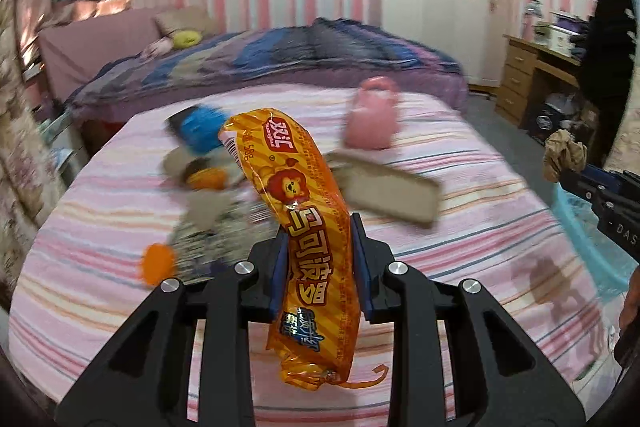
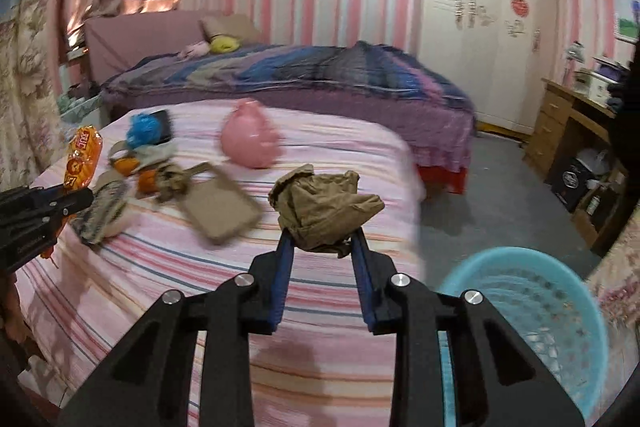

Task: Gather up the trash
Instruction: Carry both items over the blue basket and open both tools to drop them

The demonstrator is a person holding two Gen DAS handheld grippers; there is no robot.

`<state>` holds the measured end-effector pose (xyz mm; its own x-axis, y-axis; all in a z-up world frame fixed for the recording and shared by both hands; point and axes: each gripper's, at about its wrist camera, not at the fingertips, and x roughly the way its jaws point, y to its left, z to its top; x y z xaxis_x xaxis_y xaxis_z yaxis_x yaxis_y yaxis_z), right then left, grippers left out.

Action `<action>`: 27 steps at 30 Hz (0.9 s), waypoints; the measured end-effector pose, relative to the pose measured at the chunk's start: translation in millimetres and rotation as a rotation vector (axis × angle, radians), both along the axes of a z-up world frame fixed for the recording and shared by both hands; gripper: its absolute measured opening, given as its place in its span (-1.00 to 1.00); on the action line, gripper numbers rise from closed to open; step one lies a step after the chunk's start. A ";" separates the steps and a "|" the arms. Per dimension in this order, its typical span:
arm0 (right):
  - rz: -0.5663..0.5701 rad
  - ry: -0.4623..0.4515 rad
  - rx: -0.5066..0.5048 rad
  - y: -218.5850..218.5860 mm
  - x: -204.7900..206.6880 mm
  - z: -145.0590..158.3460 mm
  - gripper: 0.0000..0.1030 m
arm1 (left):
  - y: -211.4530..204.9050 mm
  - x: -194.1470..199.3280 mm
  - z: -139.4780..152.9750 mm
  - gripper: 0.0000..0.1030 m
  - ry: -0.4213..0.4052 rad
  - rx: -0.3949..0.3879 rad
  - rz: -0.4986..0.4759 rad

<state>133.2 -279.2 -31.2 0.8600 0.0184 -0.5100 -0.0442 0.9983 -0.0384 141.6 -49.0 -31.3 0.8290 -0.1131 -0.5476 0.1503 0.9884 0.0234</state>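
Observation:
My left gripper (image 1: 318,227) is shut on an orange snack wrapper (image 1: 288,179) with a lion print, held upright above the pink striped bed (image 1: 460,235). My right gripper (image 2: 322,235) is shut on a crumpled brown paper wad (image 2: 324,207) over the bed's right side. A light blue mesh basket (image 2: 520,251) stands on the floor at the lower right. Still on the bed lie a pink bag (image 2: 250,139), a flat brown cardboard piece (image 2: 220,207), a blue crumpled wad (image 2: 142,129), orange scraps (image 2: 146,181) and a patterned wrapper (image 2: 104,211). The right wrist view shows the left gripper (image 2: 80,197) at the left edge.
A second bed with a purple-blue blanket (image 2: 320,75) stands behind. Grey floor (image 2: 480,187) runs to the right of the beds. A wooden desk (image 2: 560,131) with clutter beneath and a white wardrobe (image 2: 480,27) line the right wall.

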 end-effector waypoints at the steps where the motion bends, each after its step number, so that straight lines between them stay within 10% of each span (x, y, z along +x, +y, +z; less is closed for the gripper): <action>1: -0.033 -0.006 -0.009 -21.8 -7.2 2.9 -0.42 | -11.3 -1.5 2.9 -0.48 -0.008 -0.002 -0.017; 22: -0.371 -0.024 0.078 -217.0 -77.9 -8.0 -0.42 | -290.2 -15.6 -10.4 -0.48 -0.004 -0.046 -0.414; 27: -0.391 -0.029 0.099 -230.9 -84.5 -13.0 -0.42 | -311.5 -9.1 -16.7 -0.03 0.007 -0.020 -0.439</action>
<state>48.7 -510.1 -44.1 0.8259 -0.2656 -0.4974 0.3396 0.9385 0.0628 132.5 -360.5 -48.0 0.6962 -0.4645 -0.5473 0.5563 0.8310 0.0023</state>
